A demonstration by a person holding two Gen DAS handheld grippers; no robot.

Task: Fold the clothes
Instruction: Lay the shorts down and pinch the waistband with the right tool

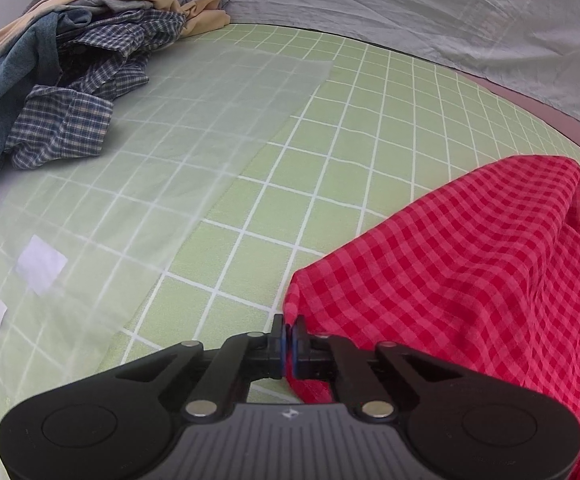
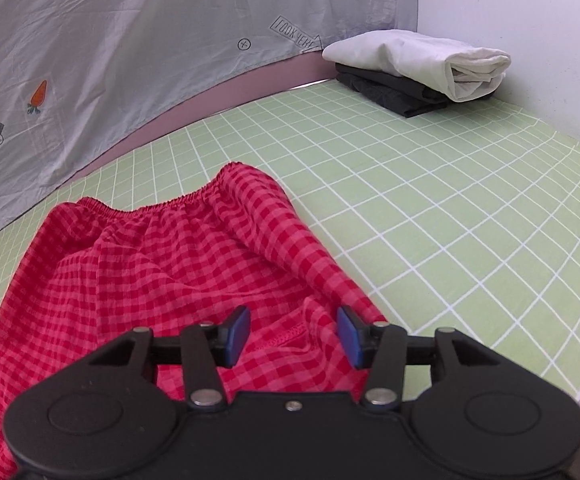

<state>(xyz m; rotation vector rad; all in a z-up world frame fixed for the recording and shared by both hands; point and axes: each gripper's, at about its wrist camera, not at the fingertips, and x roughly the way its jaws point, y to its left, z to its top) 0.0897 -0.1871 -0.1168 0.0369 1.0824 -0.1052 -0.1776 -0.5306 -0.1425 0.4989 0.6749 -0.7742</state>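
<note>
While the red gingham garment (image 2: pixel 161 264) lies spread on the green gridded surface (image 2: pixel 450 208), its gathered elastic waistband (image 2: pixel 177 200) is at the far side from you and its hem end nearest your claws. Cloth is rumpled, with a raised fold running down its right edge.

Your left claw (image 1: pixel 288 344) is pinched tight on the near left corner of the garment; red cloth shows between the blue pads, and that corner sits just above the mat.

Your right claw (image 2: pixel 293 336) stands wide, jaws well apart, over the near right part of the garment. A stitched hem edge lies between the pads (image 2: pixel 238 334); whether they touch the cloth, you cannot tell from this view.

Off to the left: a translucent sheet (image 1: pixel 193 128) flat on the grid, with two small white paper patches (image 1: pixel 41 264) near its close end. Beyond it, an unfolded heap (image 1: pixel 69 80) of blue plaid, denim and tan cloth.

Far right corner: a folded white item (image 2: pixel 422 60) stacked on a folded dark one (image 2: pixel 394 92).

Behind the surface: a grey printed sheet with carrot motifs (image 2: pixel 129 60), draped.
</note>
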